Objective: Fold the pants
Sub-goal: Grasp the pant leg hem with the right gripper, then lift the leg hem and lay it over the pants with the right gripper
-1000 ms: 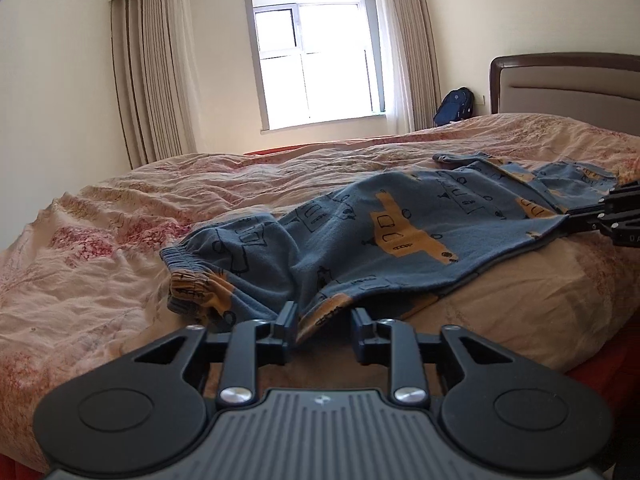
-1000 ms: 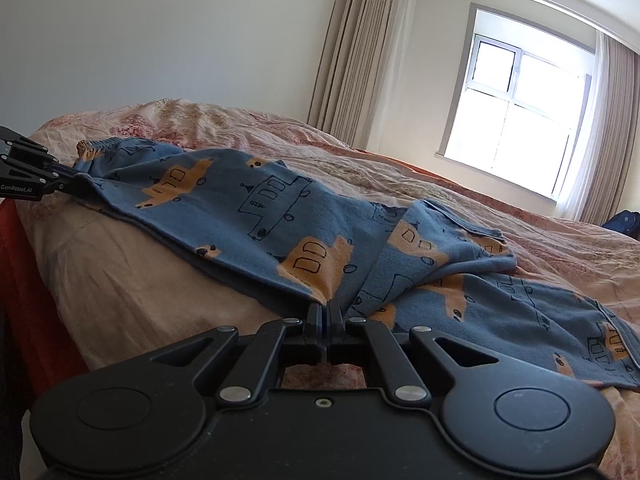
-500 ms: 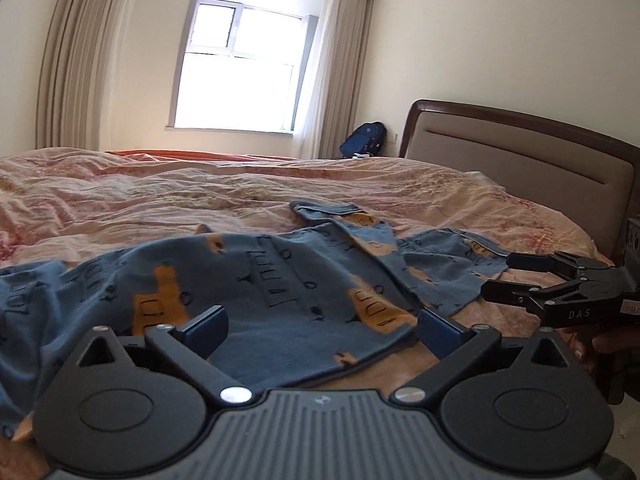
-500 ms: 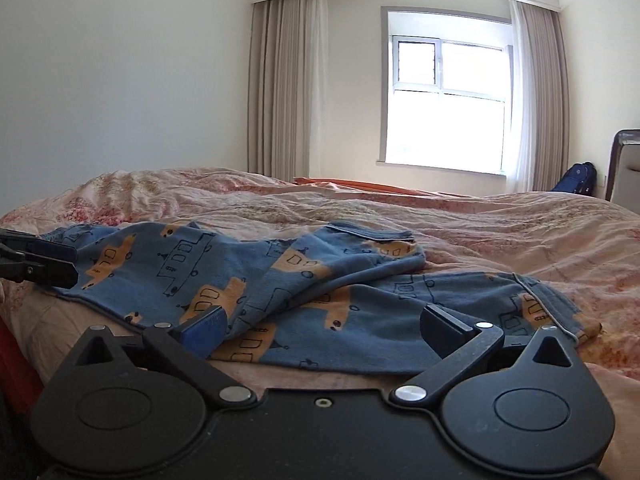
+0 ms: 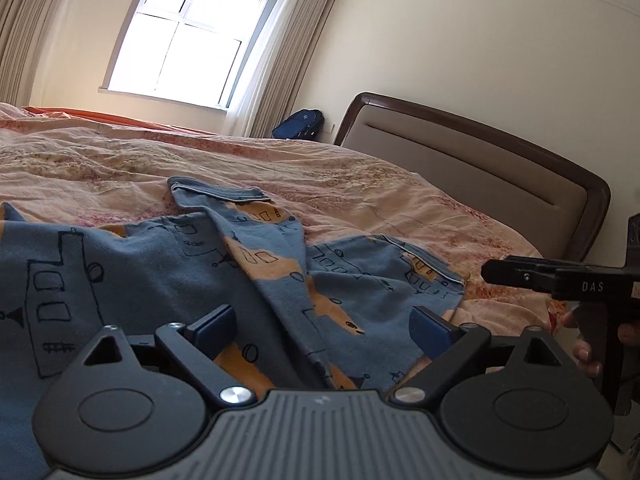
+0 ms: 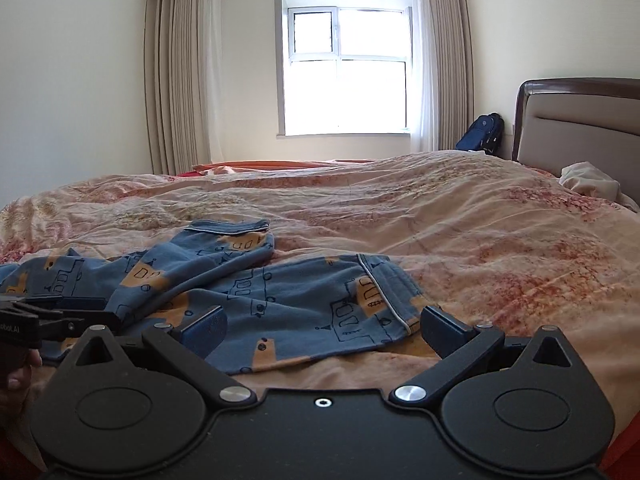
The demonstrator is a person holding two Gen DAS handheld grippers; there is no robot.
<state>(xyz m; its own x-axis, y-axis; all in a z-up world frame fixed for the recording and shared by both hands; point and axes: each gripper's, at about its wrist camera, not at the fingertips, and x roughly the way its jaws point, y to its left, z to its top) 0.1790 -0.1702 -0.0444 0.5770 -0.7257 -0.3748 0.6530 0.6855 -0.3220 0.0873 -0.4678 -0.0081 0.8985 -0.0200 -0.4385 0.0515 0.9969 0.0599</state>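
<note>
Home bedroom: bed (image 6: 400,208), headboard (image 6: 580,128), curtained window (image 6: 346,64).

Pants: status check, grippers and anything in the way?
Left gripper jaws closing, nothing pinched; right gripper open, empty. Pants rumpled on quilt, not yet folded. Nothing blocking.

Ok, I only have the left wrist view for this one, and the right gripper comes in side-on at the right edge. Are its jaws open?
Observer: Yes. In the right wrist view the right gripper stands wide open, with none of the pants pinched.
Reviewer: Which part of the pants is in front of it?
Observer: The white-piped cuff of the nearer leg, lying flat on the bedspread.
Reviewer: Anything near the headboard that I can't see?
Observer: A crumpled pale cloth lies at the base of the headboard.
</note>
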